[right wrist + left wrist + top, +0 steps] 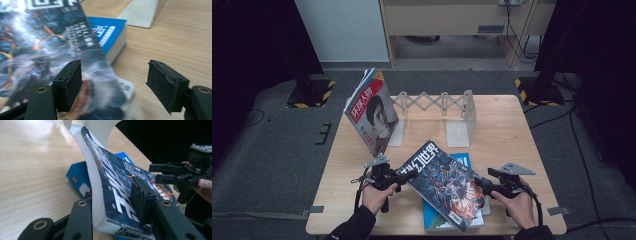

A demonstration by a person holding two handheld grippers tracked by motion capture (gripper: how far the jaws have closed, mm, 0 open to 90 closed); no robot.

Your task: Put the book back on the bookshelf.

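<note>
Dark magazine (443, 185) in left gripper (404, 176) — right gripper (479, 184) agape beside it

Left tongs (408, 175) are clamped tight, held low in the left hand (377, 196); right tongs (478, 183) gape wide, jaws apart.

Light wood table (502, 130) is carrying an expandable grey bookend rack (439, 107) at the back w/ a magazine (373, 112) leaning at its left end (cover facing front), & a blue book (446, 220) lying flat near the front edge
</note>
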